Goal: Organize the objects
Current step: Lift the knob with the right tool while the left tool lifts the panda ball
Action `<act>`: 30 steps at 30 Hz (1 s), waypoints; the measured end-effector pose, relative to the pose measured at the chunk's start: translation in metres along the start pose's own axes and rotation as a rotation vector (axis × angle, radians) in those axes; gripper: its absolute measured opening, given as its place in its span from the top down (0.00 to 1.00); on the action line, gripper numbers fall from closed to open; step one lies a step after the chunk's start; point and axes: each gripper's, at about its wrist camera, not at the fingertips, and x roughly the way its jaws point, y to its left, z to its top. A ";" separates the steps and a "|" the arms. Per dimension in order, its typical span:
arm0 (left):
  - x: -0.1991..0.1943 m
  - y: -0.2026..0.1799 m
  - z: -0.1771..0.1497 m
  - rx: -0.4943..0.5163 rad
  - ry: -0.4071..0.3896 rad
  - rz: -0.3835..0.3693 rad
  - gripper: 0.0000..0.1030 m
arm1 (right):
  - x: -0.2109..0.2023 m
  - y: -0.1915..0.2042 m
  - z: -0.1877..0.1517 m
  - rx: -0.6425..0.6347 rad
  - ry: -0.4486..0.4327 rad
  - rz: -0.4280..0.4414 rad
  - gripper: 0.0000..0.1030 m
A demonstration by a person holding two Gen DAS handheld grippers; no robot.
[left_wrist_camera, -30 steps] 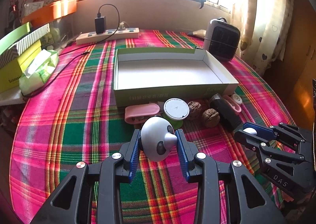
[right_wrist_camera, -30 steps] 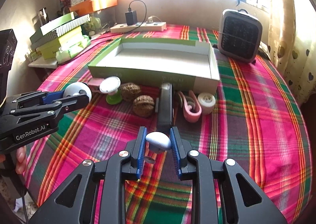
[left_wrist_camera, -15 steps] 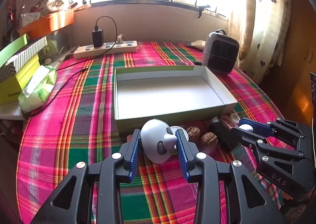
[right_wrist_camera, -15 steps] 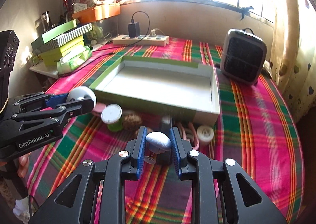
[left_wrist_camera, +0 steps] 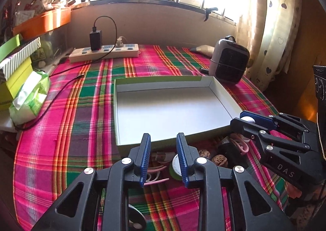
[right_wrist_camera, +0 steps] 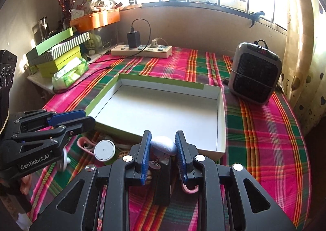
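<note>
My left gripper [left_wrist_camera: 163, 135] hovers over the near wall of the shallow green box [left_wrist_camera: 173, 108] with a white inside. Its jaws are closing and nothing is between them. In the right wrist view a blurred white round gadget [right_wrist_camera: 64, 159] shows just below the left gripper [right_wrist_camera: 87, 118], apart from its fingers. My right gripper [right_wrist_camera: 163, 136] is shut on a small white mushroom-shaped piece [right_wrist_camera: 164, 145], near the box's [right_wrist_camera: 163, 113] front wall. It also shows in the left wrist view [left_wrist_camera: 244, 121] at the box's right corner.
In front of the box lie two walnuts [left_wrist_camera: 219, 158], a white-lidded green cap [right_wrist_camera: 105, 149], a pink clip [right_wrist_camera: 83, 142] and a black bar [right_wrist_camera: 162, 186]. A heater [right_wrist_camera: 254, 72] stands back right, a power strip [right_wrist_camera: 142, 49] at the back, and a tissue pack [left_wrist_camera: 30, 98] and stacked boxes on the left.
The white round gadget is no longer between the left gripper's jaws, which have narrowed. Both grippers have moved up and forward towards the box; the right still holds its white piece.
</note>
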 end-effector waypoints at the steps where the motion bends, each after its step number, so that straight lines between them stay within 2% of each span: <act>1: -0.001 0.004 0.000 -0.008 -0.001 0.006 0.77 | 0.000 0.000 0.000 -0.001 -0.001 0.001 0.75; 6: -0.009 0.023 -0.005 -0.050 0.005 0.019 0.76 | 0.001 0.002 -0.002 0.005 0.005 0.016 0.75; 10: -0.011 0.034 -0.015 -0.068 0.033 0.025 0.68 | -0.001 0.005 -0.006 0.001 0.004 0.024 0.75; 17: -0.016 0.044 -0.037 -0.100 0.073 0.016 0.61 | -0.002 0.007 -0.010 -0.001 0.005 0.039 0.75; 20: -0.015 0.046 -0.047 -0.104 0.100 0.032 0.60 | -0.002 0.009 -0.013 -0.006 0.011 0.048 0.75; 30: -0.013 0.047 -0.067 -0.126 0.145 -0.011 0.58 | -0.003 0.012 -0.018 -0.006 0.018 0.062 0.75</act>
